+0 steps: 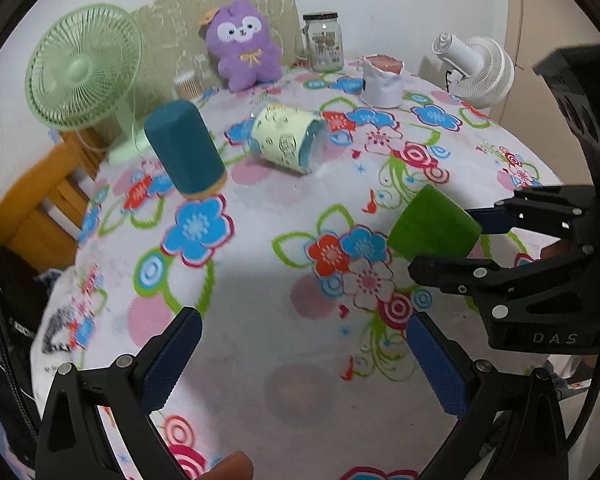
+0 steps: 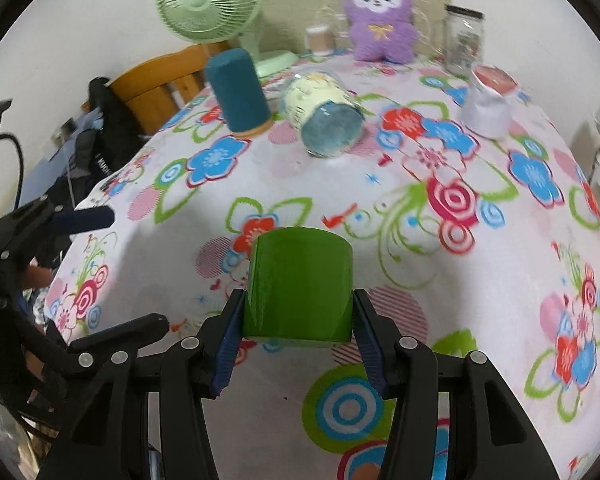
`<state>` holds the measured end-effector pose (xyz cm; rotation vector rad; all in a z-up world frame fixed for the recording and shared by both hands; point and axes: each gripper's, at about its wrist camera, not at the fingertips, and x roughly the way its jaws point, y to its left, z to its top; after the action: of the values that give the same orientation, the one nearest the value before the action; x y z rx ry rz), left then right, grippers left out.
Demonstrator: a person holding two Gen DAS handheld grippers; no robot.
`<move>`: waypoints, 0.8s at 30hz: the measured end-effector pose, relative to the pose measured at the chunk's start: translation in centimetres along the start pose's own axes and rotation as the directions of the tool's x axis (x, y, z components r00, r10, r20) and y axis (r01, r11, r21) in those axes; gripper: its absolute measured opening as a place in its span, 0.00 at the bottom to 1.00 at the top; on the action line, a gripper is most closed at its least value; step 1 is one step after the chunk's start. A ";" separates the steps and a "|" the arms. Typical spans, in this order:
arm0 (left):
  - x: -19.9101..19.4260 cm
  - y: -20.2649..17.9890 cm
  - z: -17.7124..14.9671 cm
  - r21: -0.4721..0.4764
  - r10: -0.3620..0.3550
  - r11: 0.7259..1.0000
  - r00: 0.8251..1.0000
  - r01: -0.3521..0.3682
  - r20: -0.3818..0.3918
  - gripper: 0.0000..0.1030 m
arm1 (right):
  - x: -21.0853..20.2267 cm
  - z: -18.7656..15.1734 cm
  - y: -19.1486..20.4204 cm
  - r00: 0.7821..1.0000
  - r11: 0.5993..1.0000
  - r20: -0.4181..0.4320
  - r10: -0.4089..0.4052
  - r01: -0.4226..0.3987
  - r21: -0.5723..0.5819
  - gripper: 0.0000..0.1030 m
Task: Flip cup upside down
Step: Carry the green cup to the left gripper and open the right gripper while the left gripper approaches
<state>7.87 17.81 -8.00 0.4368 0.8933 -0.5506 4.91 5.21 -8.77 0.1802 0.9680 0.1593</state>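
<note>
Floral cloth covers the tabletop (image 2: 440, 292), with a green fan (image 1: 83, 67), a purple plush toy (image 1: 244, 46) and a glass jar (image 1: 323, 42) lined along its far edge, and a white fan (image 1: 476, 66) at the far right corner. Near the front edge, the right tool (image 2: 298, 322) pinches a green cup (image 2: 300, 286) between its blue pads (image 2: 230, 340), one pad on each side of the cup's wall near the end closest to the camera. The closed end shows on top and farther from the tool, so the cup appears already turned mouth-down or close to it; whether its rim touches the cloth cannot be told from either view. The left tool (image 1: 306, 360) hangs spread and empty over the front of the tabletop, well apart from the cup. Farther back, a teal cup (image 1: 186, 148) stands inverted near the left edge and a pale printed cup (image 1: 286, 138) lies on its side toward the middle. Judging by the grip, the flip is at its placing stage: the next move calls for lowering the cup until its rim sits flat, then spreading the right tool gently so the cup does not tip or drag
</note>
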 end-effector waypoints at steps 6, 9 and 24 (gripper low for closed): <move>0.5 0.0 -0.6 -0.042 -0.025 0.999 1.000 0.024 -0.013 1.00 | 0.6 -0.7 -0.2 1.000 0.994 -0.007 0.021 -0.020 0.106 0.53; 0.6 0.0 -0.7 -0.054 -0.031 0.998 0.999 0.030 -0.016 1.00 | 0.8 -0.8 0.1 1.000 0.995 -0.012 0.013 -0.012 0.103 0.54; -0.4 -0.3 -0.1 -0.081 -0.053 0.995 0.999 0.053 -0.001 1.00 | -2.1 -0.4 -1.2 0.999 0.995 0.012 0.052 -0.053 0.080 0.83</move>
<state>7.48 17.70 -7.77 0.3415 0.9291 -0.5599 3.50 3.66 -7.57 0.2801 0.9610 0.1678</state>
